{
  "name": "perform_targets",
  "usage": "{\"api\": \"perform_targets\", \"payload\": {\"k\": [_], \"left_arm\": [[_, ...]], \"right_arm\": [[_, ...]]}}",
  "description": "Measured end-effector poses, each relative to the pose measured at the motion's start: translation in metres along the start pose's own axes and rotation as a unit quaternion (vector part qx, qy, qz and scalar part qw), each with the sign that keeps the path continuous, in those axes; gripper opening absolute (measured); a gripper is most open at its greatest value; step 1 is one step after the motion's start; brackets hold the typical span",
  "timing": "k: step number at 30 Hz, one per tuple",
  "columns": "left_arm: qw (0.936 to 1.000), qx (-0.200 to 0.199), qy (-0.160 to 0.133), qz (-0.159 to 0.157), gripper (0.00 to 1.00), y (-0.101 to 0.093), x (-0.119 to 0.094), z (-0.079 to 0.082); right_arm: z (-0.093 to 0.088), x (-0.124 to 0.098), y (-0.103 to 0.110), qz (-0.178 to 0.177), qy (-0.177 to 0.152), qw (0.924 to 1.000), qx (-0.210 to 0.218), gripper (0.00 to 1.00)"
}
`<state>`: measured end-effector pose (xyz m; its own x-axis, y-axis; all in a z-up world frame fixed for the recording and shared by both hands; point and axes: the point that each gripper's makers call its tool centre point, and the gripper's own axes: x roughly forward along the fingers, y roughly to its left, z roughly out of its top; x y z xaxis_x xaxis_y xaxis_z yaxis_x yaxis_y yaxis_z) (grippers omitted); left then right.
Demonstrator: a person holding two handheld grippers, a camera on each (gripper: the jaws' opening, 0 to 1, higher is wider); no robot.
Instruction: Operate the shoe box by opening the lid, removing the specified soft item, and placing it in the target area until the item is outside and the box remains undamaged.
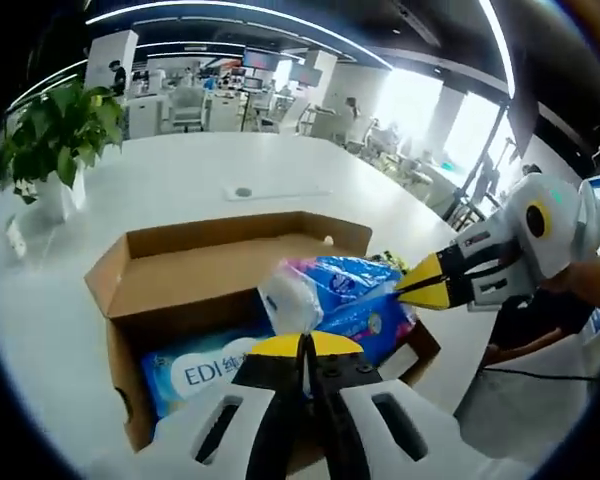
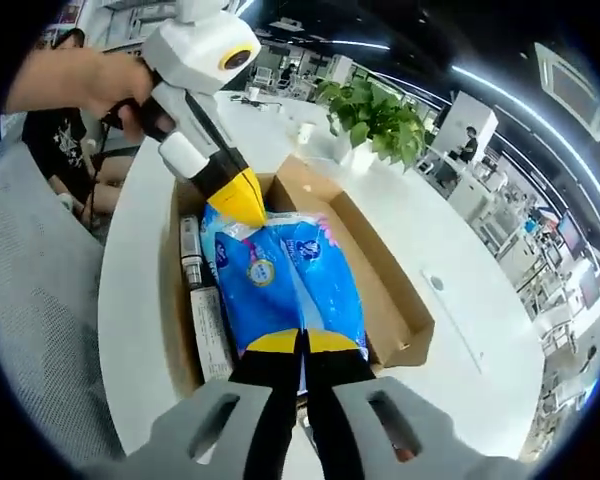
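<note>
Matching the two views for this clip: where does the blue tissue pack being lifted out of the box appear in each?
Left gripper view: the blue tissue pack sits just right of centre, above the open cardboard box, pinched at either end.
Right gripper view: the pack lies at centre, running lengthwise over the box.
Shared landmark: the potted plant on the white table.

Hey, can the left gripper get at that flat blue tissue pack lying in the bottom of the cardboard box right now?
Probably not yet: the left gripper looks shut on the raised blue plastic tissue pack, which hangs over the flat blue tissue pack.
</note>
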<state>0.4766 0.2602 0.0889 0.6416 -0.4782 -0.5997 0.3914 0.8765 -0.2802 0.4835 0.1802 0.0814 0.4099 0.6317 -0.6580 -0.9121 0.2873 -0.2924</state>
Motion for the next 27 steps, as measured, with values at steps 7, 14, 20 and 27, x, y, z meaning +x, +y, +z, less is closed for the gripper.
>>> {"api": "perform_targets", "payload": {"k": [7,14,20,27], "left_arm": [[0.9999,-0.001,-0.011,-0.006,0.0,-0.011,-0.003,0.006],[0.9996,0.0,-0.029,-0.008,0.0,-0.022,-0.004,0.016],[0.9996,0.002,-0.03,-0.004,0.0,-0.026,-0.008,0.015],[0.9991,0.004,-0.042,-0.003,0.0,-0.032,-0.016,0.02]], "right_arm": [[0.002,-0.015,-0.004,-0.013,-0.01,0.9999,0.004,0.0],[0.0,-0.03,-0.007,-0.023,-0.019,0.9995,0.002,0.0],[0.008,-0.036,-0.01,-0.03,-0.037,0.9988,0.009,0.0],[0.012,-0.044,-0.009,-0.032,-0.05,0.9982,0.005,0.0]]}}
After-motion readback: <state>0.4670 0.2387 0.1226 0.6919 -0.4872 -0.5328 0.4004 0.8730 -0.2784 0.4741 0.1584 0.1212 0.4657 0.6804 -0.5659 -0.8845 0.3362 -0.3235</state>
